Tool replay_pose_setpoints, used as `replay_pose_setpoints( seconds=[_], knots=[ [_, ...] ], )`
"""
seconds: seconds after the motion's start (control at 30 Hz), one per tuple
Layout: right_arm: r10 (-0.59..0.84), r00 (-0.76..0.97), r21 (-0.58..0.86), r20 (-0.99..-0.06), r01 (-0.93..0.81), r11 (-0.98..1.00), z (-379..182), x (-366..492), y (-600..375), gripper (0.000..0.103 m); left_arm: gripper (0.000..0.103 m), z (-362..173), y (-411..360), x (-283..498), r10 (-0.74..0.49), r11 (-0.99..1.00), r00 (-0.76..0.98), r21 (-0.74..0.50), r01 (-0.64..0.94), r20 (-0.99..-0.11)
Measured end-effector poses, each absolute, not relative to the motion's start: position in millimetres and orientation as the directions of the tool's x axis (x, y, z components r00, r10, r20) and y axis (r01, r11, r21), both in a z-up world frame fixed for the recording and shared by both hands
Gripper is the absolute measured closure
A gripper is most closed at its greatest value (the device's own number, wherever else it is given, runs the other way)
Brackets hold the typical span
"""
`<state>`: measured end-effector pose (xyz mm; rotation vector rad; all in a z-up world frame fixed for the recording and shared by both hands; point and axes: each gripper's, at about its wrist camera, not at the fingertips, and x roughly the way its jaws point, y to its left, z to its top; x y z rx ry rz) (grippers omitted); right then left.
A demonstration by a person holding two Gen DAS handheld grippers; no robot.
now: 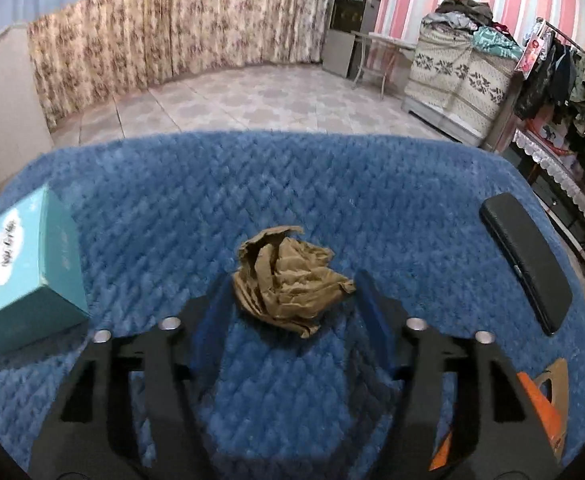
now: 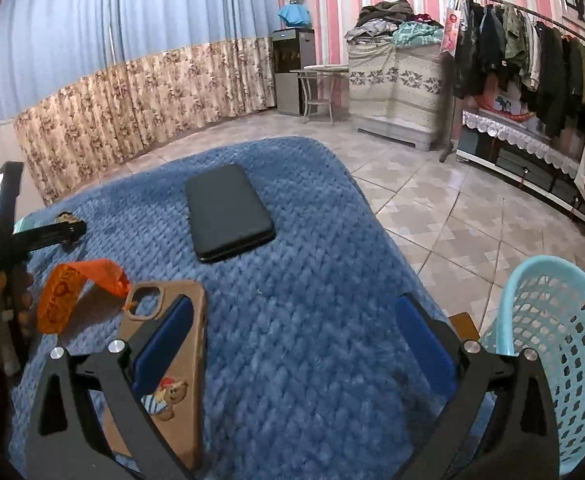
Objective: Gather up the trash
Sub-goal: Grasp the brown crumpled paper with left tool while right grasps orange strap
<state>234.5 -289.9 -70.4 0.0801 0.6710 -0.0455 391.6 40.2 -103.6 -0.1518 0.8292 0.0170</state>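
On the blue quilted table, left tongs gape around crumpled brown paper, ready to pinch; right tongs spread, idle.

Free room and obstacles on the blue blanket

The crumpled paper lies between the spread fingers of the left gripper, with bare blanket behind it up to the far edge. A teal box stands on the left side, a black phone lies on the right, both well apart from the paper. The right gripper is spread over bare blanket; a brown case lies under its left finger, and a basket stands just beside the right one.
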Motion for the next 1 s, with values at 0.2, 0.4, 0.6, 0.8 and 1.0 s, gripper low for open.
replay_pose_setpoints(
  seconds=[0.2, 0.4, 0.6, 0.8, 1.0],
  knots=[
    [0.008, 0.780, 0.055, -0.626, 0.034, 0.998, -64.2, 230.8, -279.1, 0.005, 0.050, -91.7, 42.6, 363.2, -0.045, 0.992, 0.715, -0.115, -0.050, -0.698],
    [0.029, 0.788, 0.030, -0.615, -0.012, 0.999, -61.1, 229.4, -254.6, 0.005, 0.050, -72.7, 58.9, 311.6, 0.003, 0.995, 0.749, -0.074, -0.070, -0.662],
    [0.055, 0.779, 0.011, -0.624, -0.062, 0.998, -62.8, 232.2, -228.3, 0.006, 0.050, -64.1, 80.4, 270.1, 0.049, 0.991, 0.758, -0.063, -0.119, -0.651],
    [0.094, 0.753, -0.011, -0.651, -0.133, 0.991, -69.6, 245.6, -192.1, 0.016, 0.050, -70.7, 96.2, 237.8, 0.075, 0.985, 0.757, -0.068, -0.157, -0.649],
    [0.101, 0.723, -0.076, -0.683, -0.208, 0.975, -80.1, 266.0, -158.4, 0.032, 0.050, -82.6, 118.0, 229.4, 0.077, 0.978, 0.739, -0.093, -0.186, -0.669]
  ],
)
